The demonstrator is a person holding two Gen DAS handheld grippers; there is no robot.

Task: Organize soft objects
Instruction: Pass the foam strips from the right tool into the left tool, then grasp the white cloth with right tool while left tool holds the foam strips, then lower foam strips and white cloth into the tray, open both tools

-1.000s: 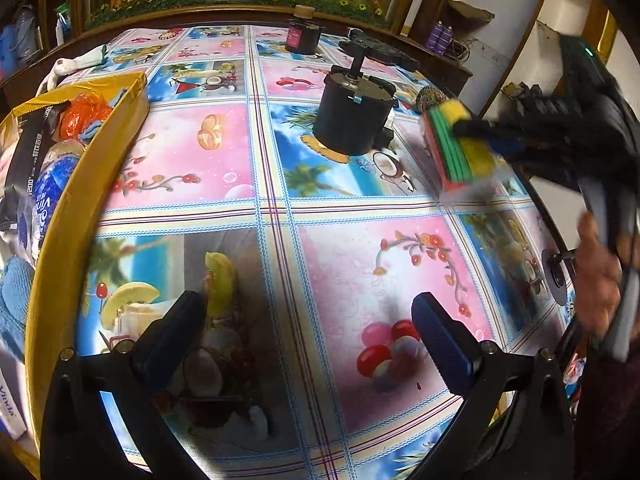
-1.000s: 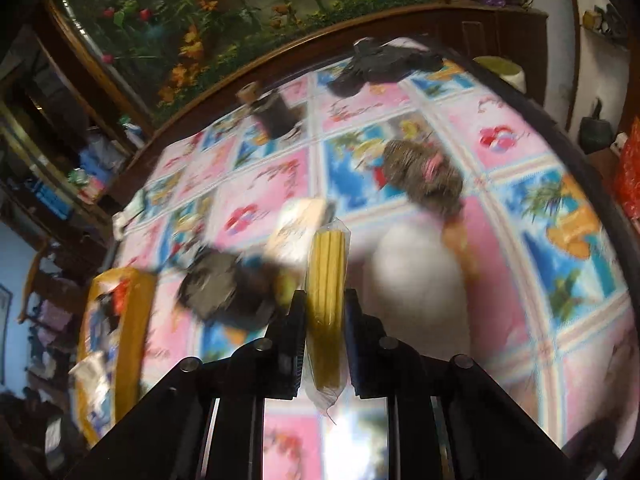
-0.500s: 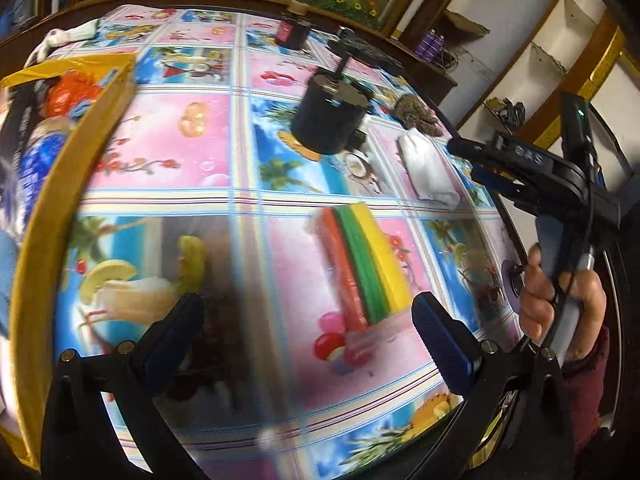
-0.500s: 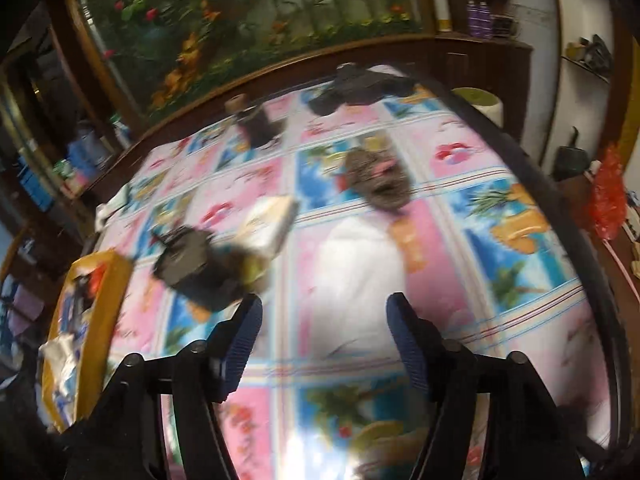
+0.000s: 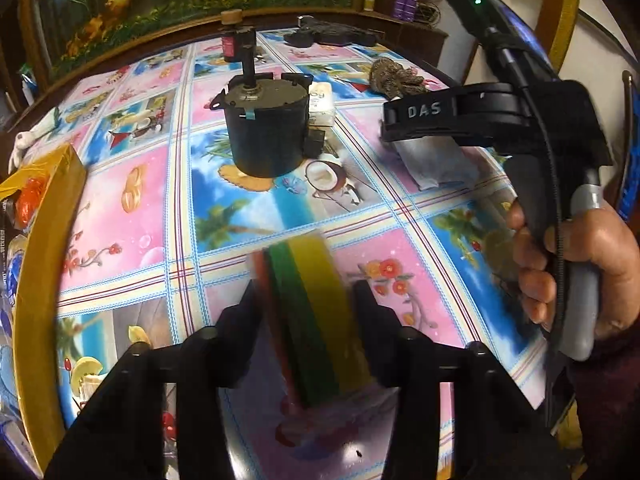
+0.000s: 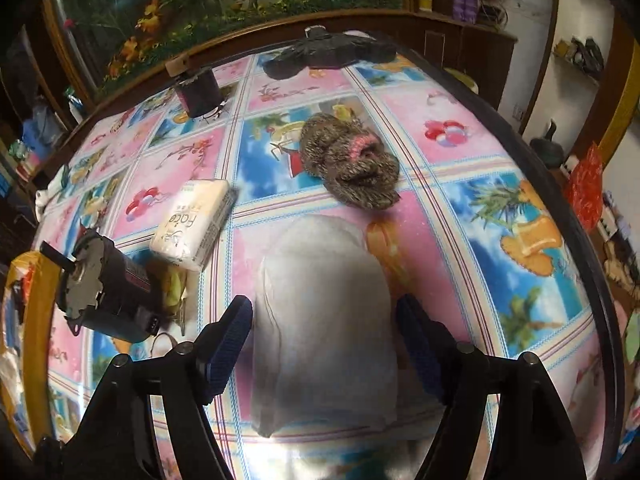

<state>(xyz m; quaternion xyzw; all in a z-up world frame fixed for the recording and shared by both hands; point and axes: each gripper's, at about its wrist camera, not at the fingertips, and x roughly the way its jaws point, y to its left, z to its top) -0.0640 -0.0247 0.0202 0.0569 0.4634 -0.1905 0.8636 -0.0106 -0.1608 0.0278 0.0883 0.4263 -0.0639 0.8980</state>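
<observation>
Your left tool [image 5: 306, 300] is closing on the striped sponge pack [image 5: 310, 320], while your right tool [image 6: 324, 340] is hanging wide around the white pouch [image 6: 324, 320]. The fuzzy item [image 6: 350, 164] and tissue pack [image 6: 192, 224] are still waiting on the fruit-print worktop [image 6: 500, 220], a floral mural running behind

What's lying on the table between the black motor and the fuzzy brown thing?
A white tissue pack lies between the black motor and the fuzzy brown thing, seen clearly in the right wrist view. Otherwise only patterned tablecloth.
</observation>
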